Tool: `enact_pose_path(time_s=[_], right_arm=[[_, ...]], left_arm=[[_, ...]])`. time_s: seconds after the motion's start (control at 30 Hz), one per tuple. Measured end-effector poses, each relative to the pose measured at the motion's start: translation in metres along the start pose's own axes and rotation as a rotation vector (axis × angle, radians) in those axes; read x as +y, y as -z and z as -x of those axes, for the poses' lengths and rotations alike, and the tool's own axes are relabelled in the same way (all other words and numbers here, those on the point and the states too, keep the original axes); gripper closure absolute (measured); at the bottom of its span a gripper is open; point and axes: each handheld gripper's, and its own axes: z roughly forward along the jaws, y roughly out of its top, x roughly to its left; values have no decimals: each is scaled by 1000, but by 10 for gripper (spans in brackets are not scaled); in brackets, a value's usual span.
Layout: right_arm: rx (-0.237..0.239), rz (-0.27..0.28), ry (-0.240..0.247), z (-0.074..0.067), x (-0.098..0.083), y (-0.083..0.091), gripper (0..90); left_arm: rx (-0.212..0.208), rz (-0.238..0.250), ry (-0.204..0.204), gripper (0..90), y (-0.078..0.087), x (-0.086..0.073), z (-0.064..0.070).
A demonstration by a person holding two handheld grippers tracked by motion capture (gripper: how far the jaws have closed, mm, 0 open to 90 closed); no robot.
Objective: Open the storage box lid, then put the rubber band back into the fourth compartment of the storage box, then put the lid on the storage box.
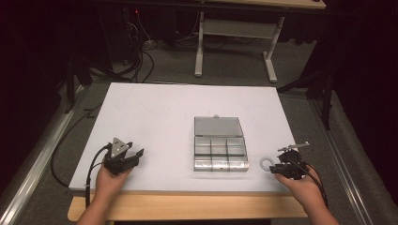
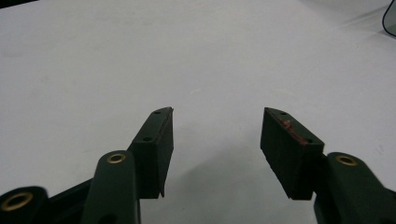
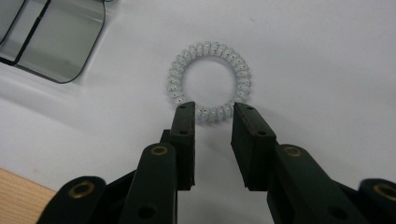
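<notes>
I am holding my right gripper [image 3: 213,114] low over the white table [image 1: 155,117], its jaws parted a little with the near arc of the clear spiral hair tie [image 3: 209,79] sitting between the tips, the pads not pressing on it. The hair tie is lying flat just beside the open compartment box [image 1: 220,149]. My left gripper [image 2: 215,135] is resting well apart, jaws wide and gripping nothing.

Left gripper [image 2: 217,128] jaws stood apart above the bare white table [image 2: 140,56]; a box [image 2: 391,18] corner lay far right.
</notes>
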Motion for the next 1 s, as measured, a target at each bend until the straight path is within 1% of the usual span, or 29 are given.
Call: enact_pose_path(time_s=[0.2,0.3,0.43,0.57,0.6,0.67,0.77,0.83,0.9,1.0], right_arm=[[1,-29,0,3,4,-2,714],[9,-46,6,4,7,-2,713],[2,-68,5,9,12,-2,715],[-5,-84,13,12,17,-4,716],[-10,-94,14,12,19,-4,716],[-6,-97,8,13,21,-4,717],[-9,-105,16,13,24,-5,718],[-13,-120,25,14,26,-7,719],[-14,-127,22,15,28,-8,718],[1,-137,24,17,31,-11,718]], left_arm=[[1,0,0,448,0,0,0],[2,1,-1,448,0,0,0],[5,-1,-9,446,0,0,1],[2,-1,-5,446,0,0,0],[2,-1,-5,447,0,0,0],[2,0,-5,447,0,0,1],[2,2,-6,446,0,0,1],[2,3,-6,446,0,0,1],[1,4,-5,445,1,0,1],[3,5,-3,445,1,0,1]])
